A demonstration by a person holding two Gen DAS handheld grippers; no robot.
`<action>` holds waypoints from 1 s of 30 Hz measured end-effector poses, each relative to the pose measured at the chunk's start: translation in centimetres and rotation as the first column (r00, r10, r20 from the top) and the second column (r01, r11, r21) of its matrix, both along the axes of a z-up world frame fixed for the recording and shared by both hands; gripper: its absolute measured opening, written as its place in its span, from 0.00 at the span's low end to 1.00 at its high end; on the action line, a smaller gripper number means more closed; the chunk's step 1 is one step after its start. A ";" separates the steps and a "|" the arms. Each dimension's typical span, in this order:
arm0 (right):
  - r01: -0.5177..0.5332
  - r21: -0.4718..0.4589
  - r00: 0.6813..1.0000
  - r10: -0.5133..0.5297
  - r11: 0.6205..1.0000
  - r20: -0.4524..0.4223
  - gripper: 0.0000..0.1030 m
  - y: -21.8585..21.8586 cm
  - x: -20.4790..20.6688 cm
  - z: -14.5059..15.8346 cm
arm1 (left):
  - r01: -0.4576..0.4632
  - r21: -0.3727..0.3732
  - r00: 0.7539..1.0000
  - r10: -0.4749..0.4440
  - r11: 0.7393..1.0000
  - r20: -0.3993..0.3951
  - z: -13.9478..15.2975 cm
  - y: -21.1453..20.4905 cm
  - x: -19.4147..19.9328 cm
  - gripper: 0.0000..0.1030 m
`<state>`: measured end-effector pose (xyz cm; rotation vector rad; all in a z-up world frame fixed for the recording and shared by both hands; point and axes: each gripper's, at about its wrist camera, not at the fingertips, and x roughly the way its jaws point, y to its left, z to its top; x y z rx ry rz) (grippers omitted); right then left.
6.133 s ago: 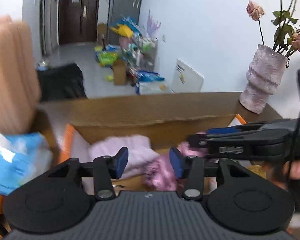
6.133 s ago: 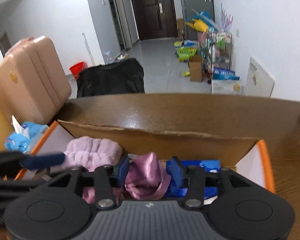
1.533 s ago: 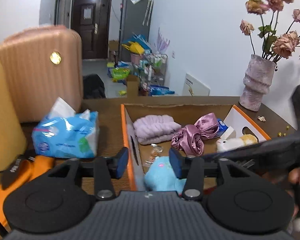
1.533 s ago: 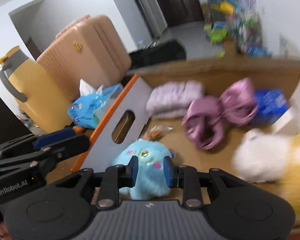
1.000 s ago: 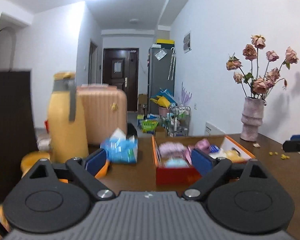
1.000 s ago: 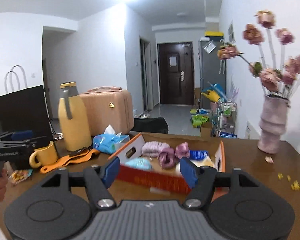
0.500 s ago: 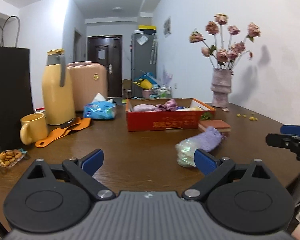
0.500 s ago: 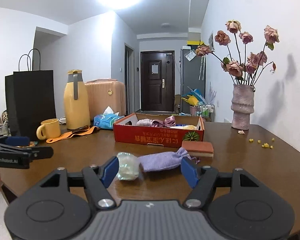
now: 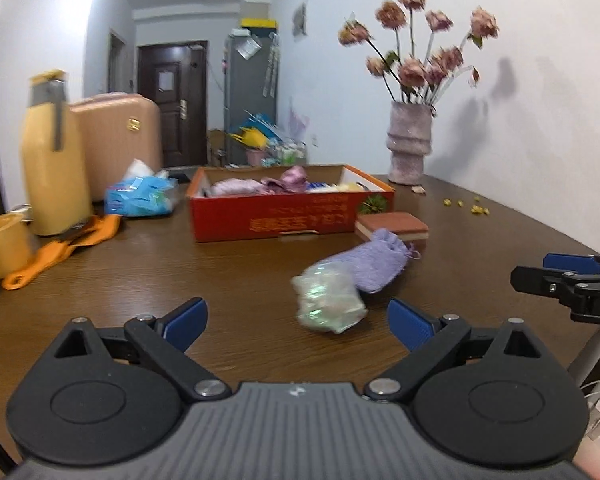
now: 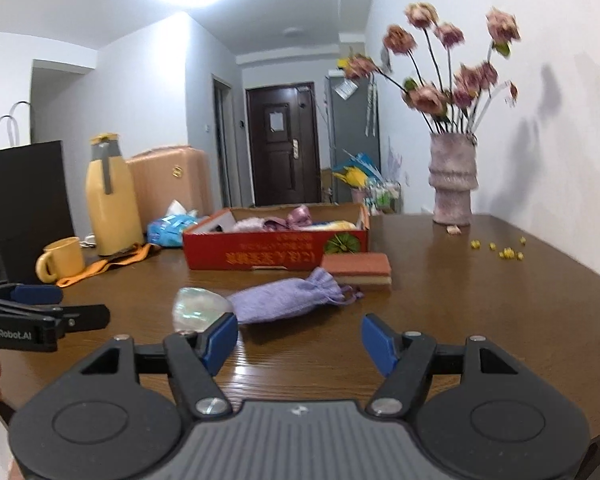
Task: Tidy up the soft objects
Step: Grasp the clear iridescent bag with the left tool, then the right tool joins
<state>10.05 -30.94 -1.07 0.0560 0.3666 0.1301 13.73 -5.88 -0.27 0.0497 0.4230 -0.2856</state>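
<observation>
Two grippers, both held low over the near edge of the brown table, are what we carry, and neither grips anything. From the far left we see a black paper bag, a yellow mug, a tall yellow thermos and an orange strap lying on the wood, with a blue tissue pack and a pink suitcase behind them. Our left gripper has its blue pads spread wide apart, empty. Past it lies a shiny translucent pouch, touching the near end of a lilac drawstring bag. Our right gripper also stands wide open, and the lilac bag lies just beyond its fingertips. Further back sits the red cardboard box, already holding a fluffy lilac cloth and a pink satin scrunchie. Just right of the box's near corner rests a rust-coloured sponge block, beside the bag's tied mouth. At the far right stands a ribbed vase of dried roses, with small yellow bits scattered on the wood.
</observation>
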 end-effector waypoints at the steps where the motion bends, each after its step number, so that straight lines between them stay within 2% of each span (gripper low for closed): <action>1: 0.007 0.002 1.000 -0.007 1.000 -0.011 0.66 -0.4 0.6 -0.2 | 0.008 0.002 1.000 -0.008 1.000 -0.009 -0.3 -0.6 0.9 0.96; 4: 0.031 0.014 0.999 -0.031 0.999 -0.041 0.66 -1.7 2.7 -0.7 | 0.021 0.001 0.998 -0.021 1.000 -0.058 -1.2 -2.1 3.7 0.92; 6: 0.045 0.018 0.997 -0.044 0.999 -0.060 0.66 -2.5 4.4 -1.0 | 0.021 -0.001 0.996 -0.021 1.000 -0.089 -1.9 -2.8 5.4 0.85; 8: 0.052 0.014 0.996 -0.051 0.999 -0.070 0.66 -3.0 5.9 -1.1 | 0.024 -0.007 0.992 -0.025 1.000 -0.123 -2.6 -3.1 6.9 0.72; 12: 0.035 0.024 0.996 -0.033 0.999 -0.088 0.66 -3.8 9.8 -1.3 | 0.013 -0.064 0.981 -0.025 0.998 -0.192 -3.8 -2.8 9.2 0.72; 13: 0.022 0.028 0.995 -0.020 0.999 -0.095 0.66 -3.9 10.9 -1.3 | 0.013 -0.080 0.978 -0.029 0.997 -0.208 -4.1 -2.7 9.8 0.62; 14: 0.003 0.027 0.996 0.000 1.000 -0.094 0.66 -3.9 12.1 -1.2 | 0.017 -0.092 0.975 -0.037 0.996 -0.220 -4.3 -2.6 10.2 0.42; 17: -0.010 0.026 0.995 0.013 1.000 -0.101 0.66 -4.4 16.2 -1.1 | 0.026 -0.116 0.968 -0.053 0.993 -0.243 -4.4 -2.2 11.1 0.32; 24: 0.021 -0.006 0.986 -0.022 1.000 -0.168 0.67 -4.7 24.8 -2.2 | -0.033 -0.115 0.977 0.008 0.993 -0.211 -3.1 -0.5 13.1 0.32; 27: 0.026 0.012 0.986 -0.024 1.000 -0.167 0.67 -4.6 26.0 -2.2 | -0.057 -0.093 0.980 0.038 0.994 -0.194 -2.8 -0.1 14.7 0.32; 30: -0.030 0.031 0.989 0.034 0.999 -0.147 0.67 -4.0 26.0 -2.1 | -0.072 -0.064 0.983 0.060 0.995 -0.172 -2.5 -0.2 16.7 0.32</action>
